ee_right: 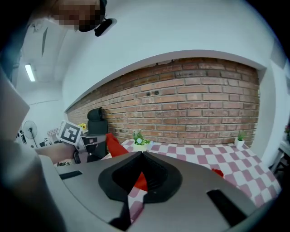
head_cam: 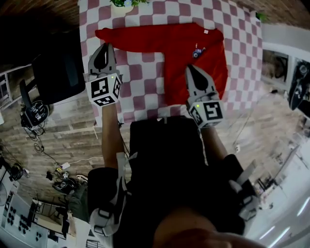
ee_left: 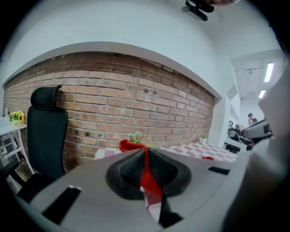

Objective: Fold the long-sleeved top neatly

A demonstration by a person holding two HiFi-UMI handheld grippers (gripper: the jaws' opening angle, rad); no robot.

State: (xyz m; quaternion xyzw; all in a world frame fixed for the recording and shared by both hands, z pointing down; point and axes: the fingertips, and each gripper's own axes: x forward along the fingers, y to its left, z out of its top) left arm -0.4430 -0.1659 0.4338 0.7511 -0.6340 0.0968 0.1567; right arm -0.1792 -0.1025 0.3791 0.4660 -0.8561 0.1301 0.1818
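A red long-sleeved top (head_cam: 193, 38) lies flat on the red-and-white checked table (head_cam: 140, 72), one sleeve (head_cam: 131, 36) stretched out to the left. My left gripper (head_cam: 103, 48) hovers just below that sleeve's cuff end. In the left gripper view it (ee_left: 145, 156) is shut on a strip of red cloth (ee_left: 148, 179) that rises above the pads. My right gripper (head_cam: 190, 68) is over the top's body near its lower edge. In the right gripper view it (ee_right: 141, 165) is shut, with a wedge of red fabric (ee_right: 141, 181) pinched between the pads.
A black office chair (head_cam: 58, 72) stands off the table's left side. A small potted plant (head_cam: 123, 4) sits at the table's far edge, with a brick wall (ee_right: 204, 104) behind it. Cables and gear (head_cam: 29, 114) lie on the floor at the left.
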